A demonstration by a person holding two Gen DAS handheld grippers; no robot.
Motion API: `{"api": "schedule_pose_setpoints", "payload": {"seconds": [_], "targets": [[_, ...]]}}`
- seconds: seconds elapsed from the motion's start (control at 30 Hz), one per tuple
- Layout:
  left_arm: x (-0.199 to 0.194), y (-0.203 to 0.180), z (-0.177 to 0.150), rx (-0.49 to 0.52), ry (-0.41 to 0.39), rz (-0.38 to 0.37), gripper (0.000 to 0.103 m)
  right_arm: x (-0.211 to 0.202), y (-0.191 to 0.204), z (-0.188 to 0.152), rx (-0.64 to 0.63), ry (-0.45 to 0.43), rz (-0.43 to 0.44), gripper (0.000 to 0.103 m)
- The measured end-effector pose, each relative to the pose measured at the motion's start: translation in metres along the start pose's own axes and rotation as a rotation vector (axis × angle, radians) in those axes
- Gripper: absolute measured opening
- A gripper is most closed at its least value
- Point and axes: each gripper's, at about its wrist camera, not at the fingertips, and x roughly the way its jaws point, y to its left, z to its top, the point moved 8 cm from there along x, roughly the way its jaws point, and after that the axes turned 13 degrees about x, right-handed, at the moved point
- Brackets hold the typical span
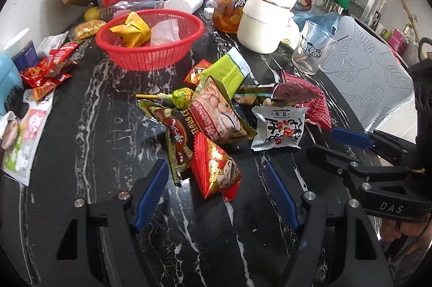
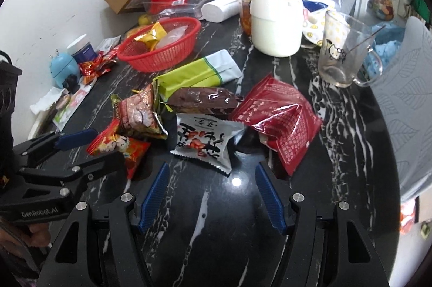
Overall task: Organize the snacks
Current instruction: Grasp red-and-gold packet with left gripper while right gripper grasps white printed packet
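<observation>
Both claws hang spread and empty over the black marble table (image 2: 337, 124), nothing between their blue pads. Left gripper (image 1: 216, 195) points at the near end of the snack heap: a red packet (image 1: 216, 173) with a cartoon face lies just ahead of its fingertips, slightly toward the left finger, long axis running away from the claw and up to the left. Right gripper (image 2: 213, 195) faces a white packet (image 2: 206, 142) with black lettering, which sits just ahead and between the lines of its two fingers, roughly square, one corner aimed back at the claw.

In the left view the right gripper (image 1: 348, 149) shows at the right edge, close beside that white packet (image 1: 279, 129). So each hand has its own nearest piece: red for the left, white for the right.

A red basket (image 1: 151, 43), already holding a yellow packet (image 1: 132, 30) and a pale one, stands beyond the heap, to the left. It lies nearer the left hand's side, which probably makes the left claw's carry the shorter one. The red packet partly overlaps a dark green packet (image 1: 175, 130), so a grab there risks dragging its neighbour.
</observation>
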Motion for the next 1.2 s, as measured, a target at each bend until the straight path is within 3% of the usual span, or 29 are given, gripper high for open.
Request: {"api": "schedule_pose_setpoints", "payload": {"seconds": [0.1,0.33,0.63,0.8,1.2], "targets": [[0.003,-0.002,0.001,0.008,-0.007,-0.008,0.068,0.006,0.000,0.003,0.012,0.009,0.015,0.070],[0.017,0.003,-0.003,-0.011,0.031,-0.019,0.043,0.025,0.004,0.014,0.041,0.027,0.042,0.073],[0.009,0.005,-0.013,-0.045,0.050,-0.065,0.042,0.048,0.011,0.020,0.038,0.056,0.052,0.072],[0.004,0.008,-0.020,-0.064,0.054,-0.072,0.042,0.053,0.013,0.018,0.004,0.055,0.032,0.051],[-0.007,-0.001,-0.035,-0.077,0.077,-0.101,0.042,0.025,0.011,-0.012,-0.023,0.112,0.103,0.051]]}}
